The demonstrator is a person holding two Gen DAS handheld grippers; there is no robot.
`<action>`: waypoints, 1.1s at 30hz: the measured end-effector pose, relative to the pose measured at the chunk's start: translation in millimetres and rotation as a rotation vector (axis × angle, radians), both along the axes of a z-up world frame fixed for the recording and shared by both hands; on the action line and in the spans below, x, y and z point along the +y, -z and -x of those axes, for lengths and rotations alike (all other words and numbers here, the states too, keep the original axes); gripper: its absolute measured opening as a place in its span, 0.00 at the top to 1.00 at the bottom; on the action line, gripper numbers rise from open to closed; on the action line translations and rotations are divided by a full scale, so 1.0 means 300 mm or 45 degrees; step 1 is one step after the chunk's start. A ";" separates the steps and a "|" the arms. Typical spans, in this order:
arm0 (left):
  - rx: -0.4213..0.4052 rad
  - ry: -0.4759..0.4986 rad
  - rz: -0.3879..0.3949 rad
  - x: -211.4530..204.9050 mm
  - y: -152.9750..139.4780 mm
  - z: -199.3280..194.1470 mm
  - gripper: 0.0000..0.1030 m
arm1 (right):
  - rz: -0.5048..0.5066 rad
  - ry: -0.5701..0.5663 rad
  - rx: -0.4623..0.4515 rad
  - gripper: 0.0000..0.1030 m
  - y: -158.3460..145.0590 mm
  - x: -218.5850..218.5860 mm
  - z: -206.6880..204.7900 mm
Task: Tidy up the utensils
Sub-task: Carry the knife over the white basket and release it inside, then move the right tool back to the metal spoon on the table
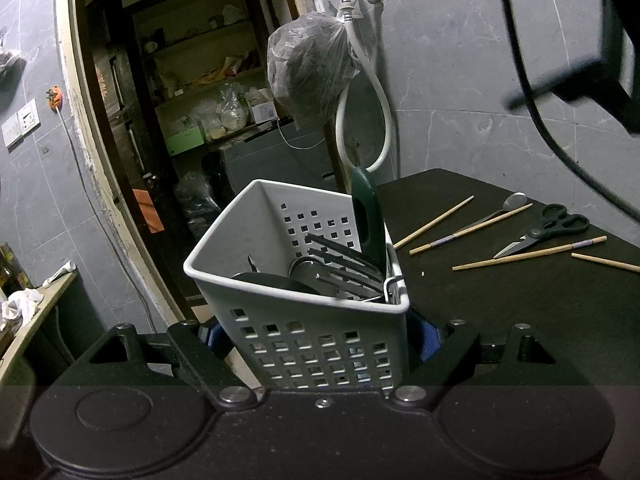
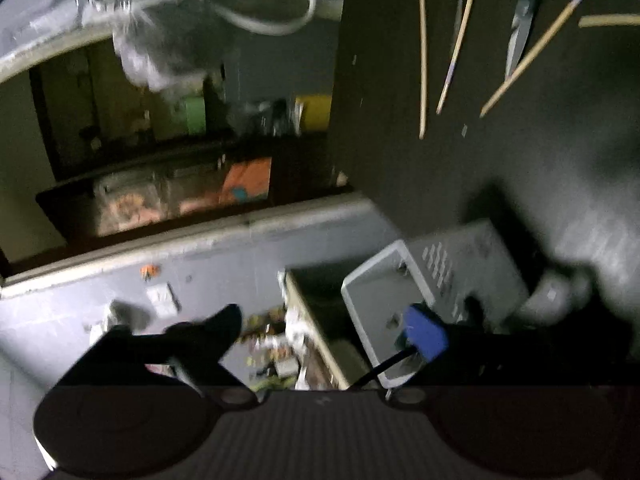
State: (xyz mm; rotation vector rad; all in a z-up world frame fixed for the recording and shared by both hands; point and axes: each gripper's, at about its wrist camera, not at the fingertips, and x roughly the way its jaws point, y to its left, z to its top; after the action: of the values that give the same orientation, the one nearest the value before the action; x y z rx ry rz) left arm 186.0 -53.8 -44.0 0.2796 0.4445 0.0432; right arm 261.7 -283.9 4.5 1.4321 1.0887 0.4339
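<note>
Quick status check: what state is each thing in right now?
Basket: gripped, tilted, part-filled.
Left gripper: shut on basket.
Right gripper: open, empty.
Green-handled utensil: standing in basket.
Scissors: on table, slightly open.
Chopsticks: scattered on table.
Spoon: lying on table.

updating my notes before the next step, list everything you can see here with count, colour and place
basket: one, white, perforated, on the near table edge, clamped by the left gripper
utensils in basket: several, dark and metal, exact count unclear
green-handled utensil: one, standing in the basket's far corner
chopsticks: five, wooden, loose on the table
spoon: one, metal, among the chopsticks
scissors: one pair, black handles, on the table
table: one, dark
plastic bag: one, clear, hanging from the wall tap
hose: one, white, looped below the tap
left gripper: black, blue pads, shut on basket
right gripper: black, open, empty
</note>
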 end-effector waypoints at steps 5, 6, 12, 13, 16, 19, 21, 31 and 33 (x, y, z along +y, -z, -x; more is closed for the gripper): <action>0.001 0.000 0.000 0.000 0.000 -0.001 0.17 | 0.103 0.150 0.043 0.00 0.064 -0.095 0.002; 0.001 0.000 0.000 0.004 -0.001 0.000 0.16 | 0.119 0.177 0.071 0.00 0.082 -0.111 0.003; 0.001 0.001 0.001 0.006 -0.002 0.000 0.16 | 0.198 0.258 0.231 0.00 0.206 -0.150 0.014; 0.001 0.001 0.000 0.005 -0.001 0.000 0.16 | 0.231 0.258 0.222 0.00 0.218 -0.151 0.014; 0.002 0.000 0.000 0.007 -0.003 -0.001 0.16 | 0.398 0.241 0.130 0.00 0.220 -0.143 -0.002; 0.004 -0.003 -0.005 0.017 -0.005 0.001 0.16 | 0.607 0.203 -0.064 0.00 0.183 -0.115 -0.033; 0.007 -0.005 -0.007 0.018 -0.007 0.003 0.16 | 0.715 0.168 -0.174 0.00 0.172 -0.104 -0.061; 0.017 -0.018 -0.018 0.014 -0.011 -0.002 0.15 | 1.247 0.023 -0.653 0.00 0.160 -0.032 -0.210; 0.021 -0.022 -0.023 0.014 -0.011 -0.003 0.15 | 1.346 0.014 -0.701 0.00 0.167 -0.026 -0.246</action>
State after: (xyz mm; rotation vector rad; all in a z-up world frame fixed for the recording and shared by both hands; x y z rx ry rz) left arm 186.8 -49.7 -40.8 0.2937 0.4629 0.0618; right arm 335.6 -291.7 -45.7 0.3400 0.6620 0.1604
